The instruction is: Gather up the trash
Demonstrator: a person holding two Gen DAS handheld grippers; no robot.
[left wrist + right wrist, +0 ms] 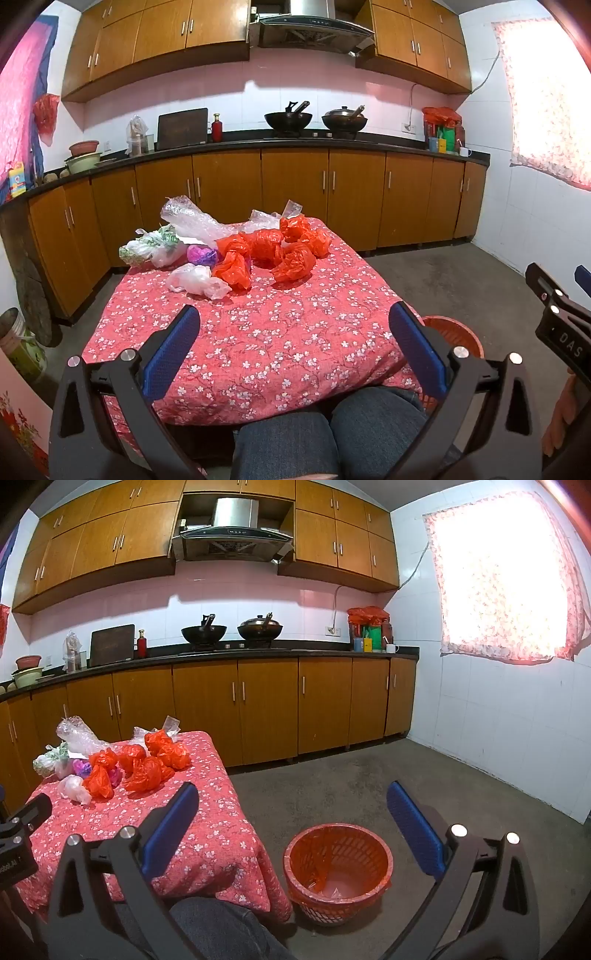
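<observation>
Both jaws spread wide, nothing between them. Left gripper faces the crumpled plastic bags, heaped well ahead on the floral tablecloth. Right gripper has the orange basket just ahead and below on the floor. Risks: thin bags slipping from the pads, one pinch dragging neighbours or cloth, drops missing the basket. The person's knees crowd the near edge.

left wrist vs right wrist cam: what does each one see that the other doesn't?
Left wrist only: pink cloth on the left wall, yellow packet on the counter. Right wrist only: the whole orange basket on the floor, with its liner; left view shows only its rim. Both: bagged trash pile on the floral tablecloth, two woks, both grippers open, empty.
</observation>
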